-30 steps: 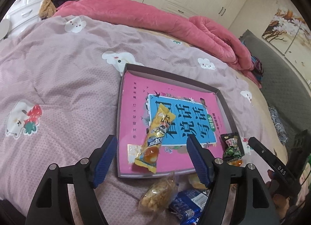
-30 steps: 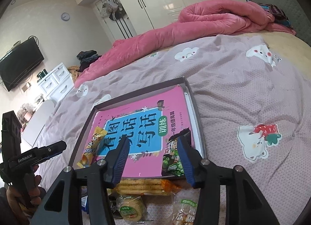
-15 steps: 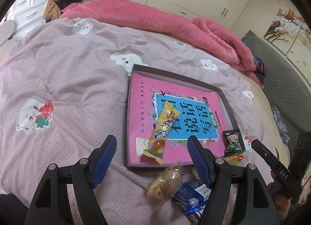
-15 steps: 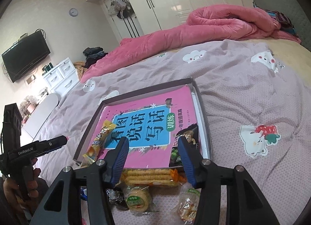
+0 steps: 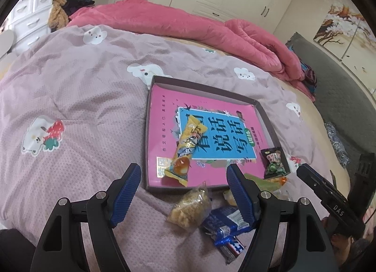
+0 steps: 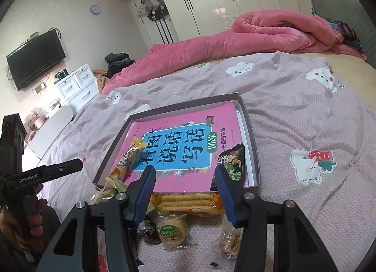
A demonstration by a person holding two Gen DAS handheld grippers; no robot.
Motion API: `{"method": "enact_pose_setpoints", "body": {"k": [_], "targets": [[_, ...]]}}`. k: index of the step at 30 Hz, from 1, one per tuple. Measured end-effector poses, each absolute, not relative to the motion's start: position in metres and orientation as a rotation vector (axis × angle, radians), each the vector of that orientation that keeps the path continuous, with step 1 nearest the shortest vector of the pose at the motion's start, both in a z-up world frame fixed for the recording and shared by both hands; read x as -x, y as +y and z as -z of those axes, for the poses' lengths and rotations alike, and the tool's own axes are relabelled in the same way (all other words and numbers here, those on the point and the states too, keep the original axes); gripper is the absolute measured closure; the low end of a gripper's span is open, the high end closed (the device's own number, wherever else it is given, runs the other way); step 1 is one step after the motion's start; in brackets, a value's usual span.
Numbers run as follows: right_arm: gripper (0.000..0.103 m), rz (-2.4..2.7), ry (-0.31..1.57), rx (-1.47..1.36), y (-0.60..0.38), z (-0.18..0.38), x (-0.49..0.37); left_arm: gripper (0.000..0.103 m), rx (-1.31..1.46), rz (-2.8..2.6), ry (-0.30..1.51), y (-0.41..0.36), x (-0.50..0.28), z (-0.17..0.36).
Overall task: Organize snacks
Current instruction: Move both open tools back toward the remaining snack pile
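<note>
A shallow dark box lies on the bed with a pink book inside; it also shows in the right wrist view. A yellow snack packet and a dark green-pea packet lie in it. Loose snacks lie in front of the box: a clear puffed-snack bag, a blue wrapper, an orange biscuit pack, a round green-label cake. My left gripper is open above the near box edge. My right gripper is open above the biscuit pack.
The bed has a lilac quilt with cartoon prints. A rolled pink blanket lies at the far side. A white drawer unit and a wall TV stand to the left. A grey headboard is at right.
Both grippers have pulled back and risen from the box. More of the loose snacks in front of the box now show. Both stay open.
</note>
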State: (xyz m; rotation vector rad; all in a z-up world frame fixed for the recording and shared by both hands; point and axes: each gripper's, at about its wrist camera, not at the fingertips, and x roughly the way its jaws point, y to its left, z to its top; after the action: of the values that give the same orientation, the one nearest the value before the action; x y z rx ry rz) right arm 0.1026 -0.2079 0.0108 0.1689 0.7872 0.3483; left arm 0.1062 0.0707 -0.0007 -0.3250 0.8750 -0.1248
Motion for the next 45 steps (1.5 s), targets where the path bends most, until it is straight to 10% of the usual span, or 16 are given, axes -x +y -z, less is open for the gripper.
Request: {"method": "enact_pose_setpoints", "body": {"k": [45], "targets": [[0.042,-0.419,0.838,-0.043,-0.188,-0.004,-0.061,0.02,0.262,0.246,1.033,0.005,-0.045,0.025]]}}
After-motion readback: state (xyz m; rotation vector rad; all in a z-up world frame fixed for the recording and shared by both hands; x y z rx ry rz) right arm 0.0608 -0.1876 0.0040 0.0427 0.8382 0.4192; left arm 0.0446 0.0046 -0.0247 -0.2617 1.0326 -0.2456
